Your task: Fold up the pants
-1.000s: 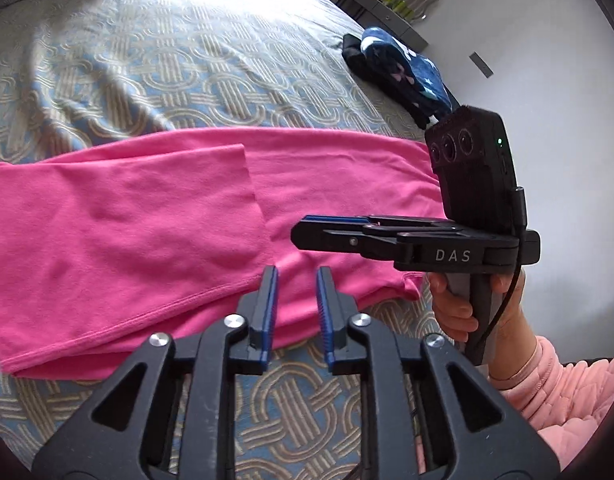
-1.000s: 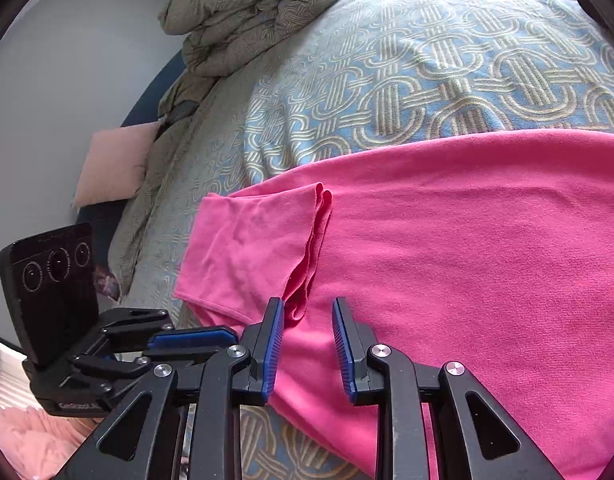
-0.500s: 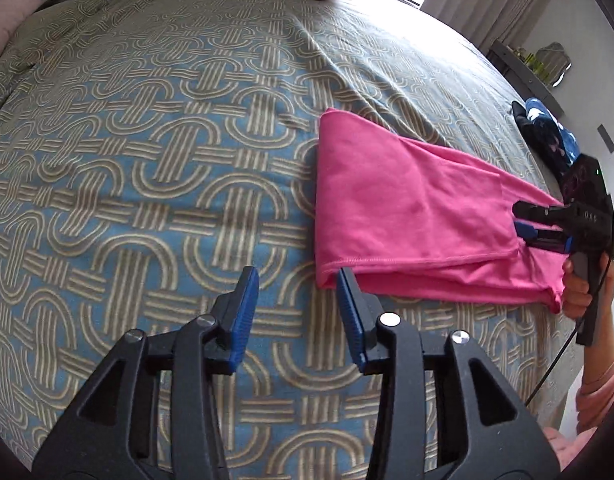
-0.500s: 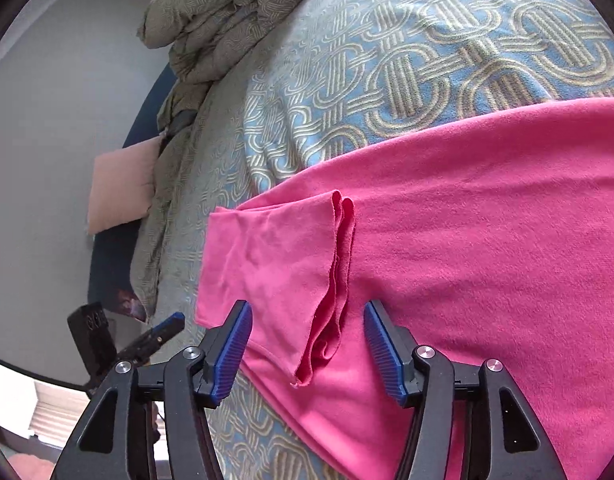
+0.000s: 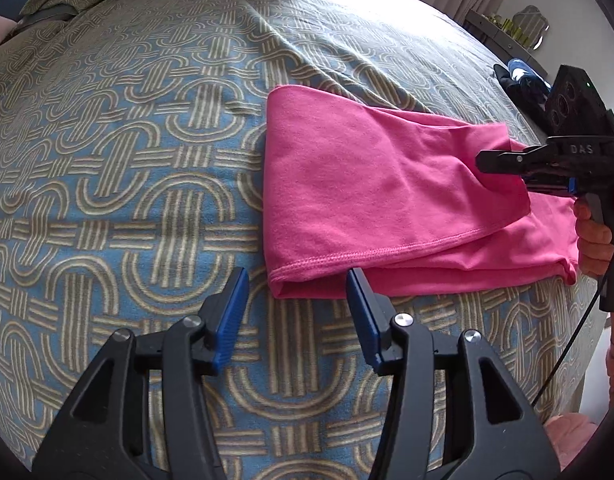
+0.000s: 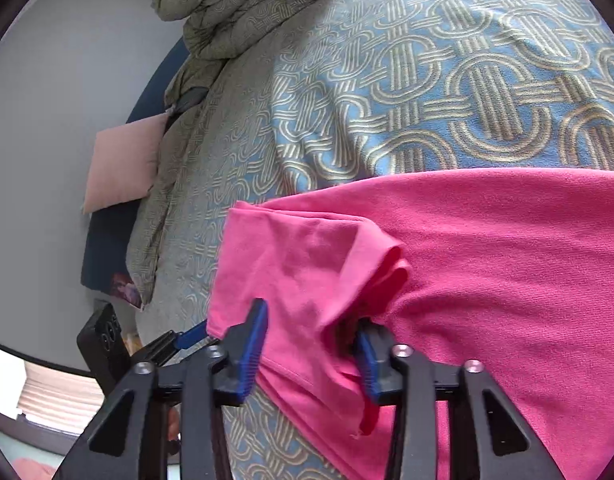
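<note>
Pink pants (image 5: 379, 188) lie folded on the patterned bedspread (image 5: 127, 160), also seen in the right wrist view (image 6: 487, 264). My left gripper (image 5: 297, 312) is open and empty, just in front of the pants' near left folded corner. My right gripper (image 6: 311, 344) is open, its jaws set either side of a raised fold of the folded-over pant end (image 6: 307, 264). In the left wrist view the right gripper (image 5: 507, 164) sits over the pants' right end, its jaw state unclear there. The left gripper (image 6: 179, 340) shows at the lower left of the right wrist view.
A bunched duvet (image 6: 243, 8) lies at the head of the bed. A pink pillow (image 6: 123, 164) leans beside the bed. Dark blue clothing (image 5: 523, 80) lies at the bed's far right edge. A shelf (image 5: 503, 28) stands by the wall.
Both grippers have opened wide. My left gripper swung left to the pants' folded end. My right gripper moved forward onto the folded-over pant end, which now bunches between its jaws.
</note>
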Motion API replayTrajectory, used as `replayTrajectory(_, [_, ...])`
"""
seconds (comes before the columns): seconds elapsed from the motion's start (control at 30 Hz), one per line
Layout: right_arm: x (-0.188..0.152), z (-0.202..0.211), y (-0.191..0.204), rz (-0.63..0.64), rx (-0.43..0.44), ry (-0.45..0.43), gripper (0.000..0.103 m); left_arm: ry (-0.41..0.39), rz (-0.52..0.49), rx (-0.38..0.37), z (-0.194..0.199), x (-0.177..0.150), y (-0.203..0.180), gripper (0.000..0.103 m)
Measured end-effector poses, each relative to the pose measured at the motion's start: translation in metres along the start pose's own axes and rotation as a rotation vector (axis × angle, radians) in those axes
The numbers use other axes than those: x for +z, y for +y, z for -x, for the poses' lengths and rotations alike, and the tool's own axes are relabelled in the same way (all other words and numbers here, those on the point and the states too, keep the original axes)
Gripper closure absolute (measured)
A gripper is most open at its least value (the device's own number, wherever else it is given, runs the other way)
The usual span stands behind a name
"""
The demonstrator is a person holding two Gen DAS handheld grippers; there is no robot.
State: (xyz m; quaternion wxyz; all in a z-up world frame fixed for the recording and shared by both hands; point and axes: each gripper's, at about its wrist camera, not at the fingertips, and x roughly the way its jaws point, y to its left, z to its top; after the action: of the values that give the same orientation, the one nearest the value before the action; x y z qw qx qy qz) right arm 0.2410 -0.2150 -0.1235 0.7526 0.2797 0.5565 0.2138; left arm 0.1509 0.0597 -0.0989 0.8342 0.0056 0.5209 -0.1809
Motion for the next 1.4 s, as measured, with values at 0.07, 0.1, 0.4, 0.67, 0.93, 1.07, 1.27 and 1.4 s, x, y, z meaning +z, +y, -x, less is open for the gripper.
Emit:
replayTrajectory(0.07, [0.003, 0.000, 0.001, -0.019, -0.049, -0.003, 0.099, -0.001, -0.018, 0.001, 0.000, 0.001, -0.003, 0.051])
replayTrajectory(0.1, [0.004, 0.004, 0.002, -0.020, -0.045, -0.018, 0.099, -0.003, -0.023, -0.002, 0.000, 0.001, -0.005, 0.050])
replayTrajectory(0.4, [0.019, 0.035, 0.060, 0.038, 0.017, -0.093, 0.099, -0.051, 0.010, -0.014, 0.004, 0.005, -0.016, 0.027])
replayTrajectory(0.67, [0.036, 0.048, 0.114, 0.117, 0.092, -0.137, 0.099, -0.056, 0.008, 0.157, -0.012, 0.019, -0.018, 0.027])
replayTrajectory(0.93, [0.031, 0.070, 0.111, 0.100, 0.070, -0.185, 0.099, -0.047, 0.094, 0.230, -0.007, 0.010, 0.011, 0.035])
replayTrajectory(1.07, [0.025, 0.080, 0.086, 0.048, 0.051, -0.197, 0.100, -0.059, 0.015, 0.285, -0.003, 0.003, -0.001, 0.037])
replayTrajectory(1.27, [0.011, 0.101, 0.041, -0.047, 0.037, -0.237, 0.100, -0.042, -0.016, 0.295, -0.004, 0.003, -0.009, 0.039])
replayTrajectory(1.4, [-0.001, 0.114, 0.015, -0.091, 0.013, -0.266, 0.100, -0.043, -0.023, 0.244, 0.001, 0.000, -0.014, 0.039])
